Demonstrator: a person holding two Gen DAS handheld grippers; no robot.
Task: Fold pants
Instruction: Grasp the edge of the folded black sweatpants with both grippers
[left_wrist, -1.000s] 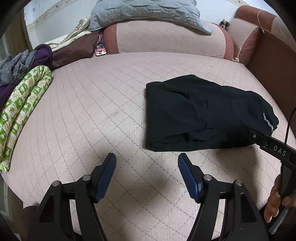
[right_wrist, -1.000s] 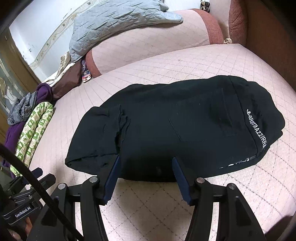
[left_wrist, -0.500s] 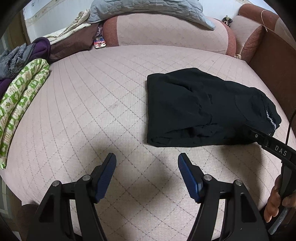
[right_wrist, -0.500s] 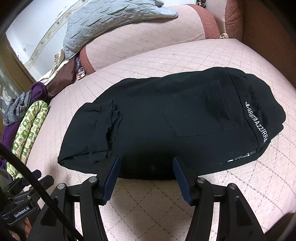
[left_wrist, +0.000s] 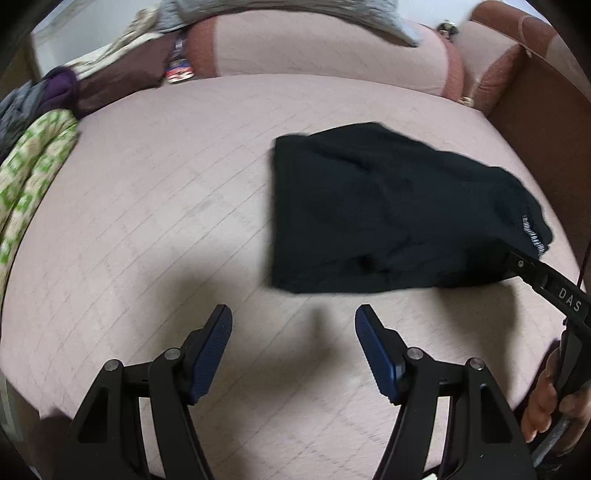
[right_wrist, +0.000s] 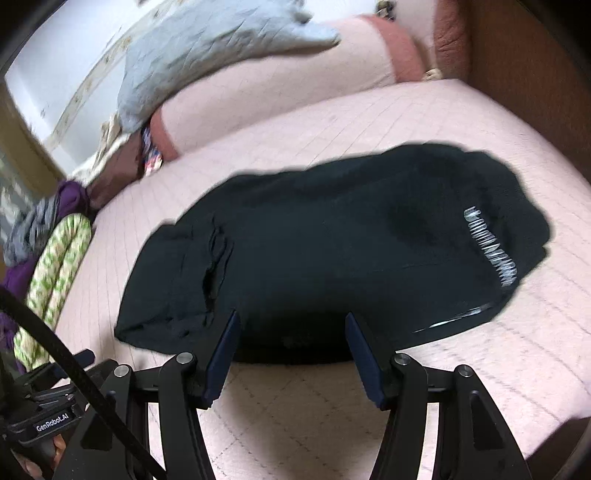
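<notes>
Black pants (left_wrist: 388, 210) lie folded into a compact bundle on the pink quilted bed (left_wrist: 166, 221), with white lettering near the waistband (right_wrist: 491, 247). My left gripper (left_wrist: 293, 321) is open and empty, above bare mattress to the near left of the pants. My right gripper (right_wrist: 291, 325) is open and empty, its fingertips at the near edge of the pants (right_wrist: 332, 251). The right gripper's body shows at the right edge of the left wrist view (left_wrist: 554, 291). Both views are blurred by motion.
A green patterned cloth (left_wrist: 26, 177) and purple and grey clothes (left_wrist: 37, 96) lie at the bed's left edge. A grey quilted pillow (right_wrist: 207, 55) rests on the pink bolster (left_wrist: 325, 44) at the back. A brown headboard (left_wrist: 546, 118) stands to the right.
Both grippers have drawn back and tilted slightly, so the pants sit a little farther off in both views. The pants have not moved. Both grippers stay open.
</notes>
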